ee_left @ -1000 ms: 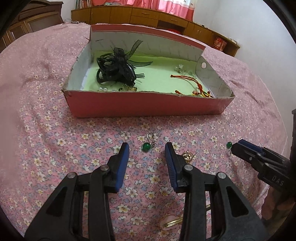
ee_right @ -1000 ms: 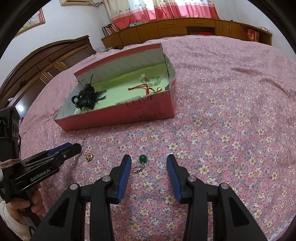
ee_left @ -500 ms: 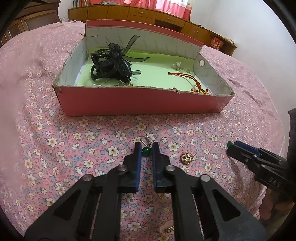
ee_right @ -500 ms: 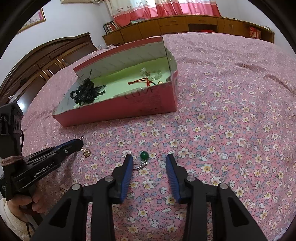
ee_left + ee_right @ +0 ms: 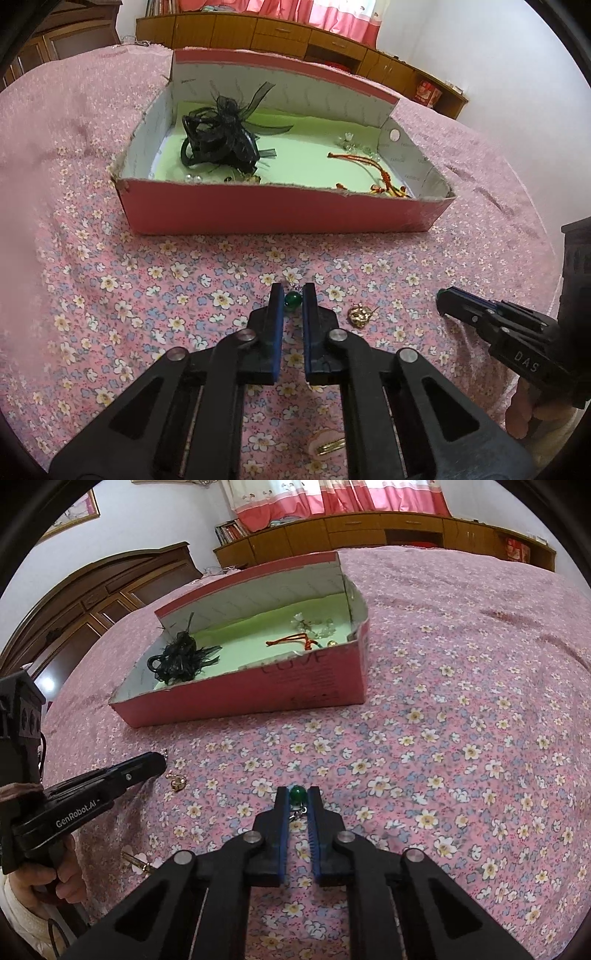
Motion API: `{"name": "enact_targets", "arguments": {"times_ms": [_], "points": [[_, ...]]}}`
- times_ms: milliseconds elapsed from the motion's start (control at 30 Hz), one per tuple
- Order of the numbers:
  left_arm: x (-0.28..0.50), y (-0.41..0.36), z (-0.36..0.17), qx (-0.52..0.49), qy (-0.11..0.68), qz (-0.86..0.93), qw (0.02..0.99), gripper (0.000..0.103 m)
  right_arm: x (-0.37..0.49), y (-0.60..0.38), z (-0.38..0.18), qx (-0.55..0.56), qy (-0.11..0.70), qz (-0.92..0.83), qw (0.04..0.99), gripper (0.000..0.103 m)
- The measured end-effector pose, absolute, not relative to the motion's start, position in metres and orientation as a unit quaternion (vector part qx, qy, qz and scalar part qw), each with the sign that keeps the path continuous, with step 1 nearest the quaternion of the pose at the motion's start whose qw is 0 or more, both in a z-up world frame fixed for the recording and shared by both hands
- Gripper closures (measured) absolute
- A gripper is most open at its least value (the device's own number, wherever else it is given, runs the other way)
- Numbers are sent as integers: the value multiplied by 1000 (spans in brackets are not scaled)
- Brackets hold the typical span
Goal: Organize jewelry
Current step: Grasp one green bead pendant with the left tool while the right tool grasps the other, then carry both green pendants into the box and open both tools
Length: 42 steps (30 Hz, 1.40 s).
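Pinching a green bead earring, the left gripper is clamped on it in front of the pink box, on the floral cloth. Just right lies a gold charm. Further right, the right gripper squeezes a second green bead earring. Open cloth separates both from the box's front wall.

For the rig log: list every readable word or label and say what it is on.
"GenRobot.AI" on the left gripper, seen from the right wrist.
"DAS" on the right gripper, seen from the left wrist.
Dark print on the pink box front wall and grey print on its inner walls: too blurred to read.
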<state>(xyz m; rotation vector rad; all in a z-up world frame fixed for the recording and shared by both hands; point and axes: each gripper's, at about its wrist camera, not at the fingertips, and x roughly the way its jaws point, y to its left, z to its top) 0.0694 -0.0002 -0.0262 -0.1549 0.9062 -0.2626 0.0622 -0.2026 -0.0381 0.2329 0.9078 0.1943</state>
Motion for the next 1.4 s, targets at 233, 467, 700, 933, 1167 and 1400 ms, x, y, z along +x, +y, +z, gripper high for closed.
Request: {"name": "enact_targets", "arguments": {"times_ms": [233,467,700,933,1167,1400], "points": [[61,-1,-10,-72,418,-129,896,102,56,-203,-29,120,420,100,894,92],[54,-2,9,-66,395,-136,906,102,47,-202,-13,123,388,113,906,92],[51,-4,23,-67,380,-141,912,102,43,-199,2,118,362,114,918,92],[50,-7,37,-60,359,-141,920,102,40,-195,16,107,338,116,928,92],[50,-6,47,-56,343,-141,927,102,41,-191,26,102,318,120,935,92],[54,-6,54,-53,330,-139,932,102,48,-192,32,98,307,119,939,92]]}}
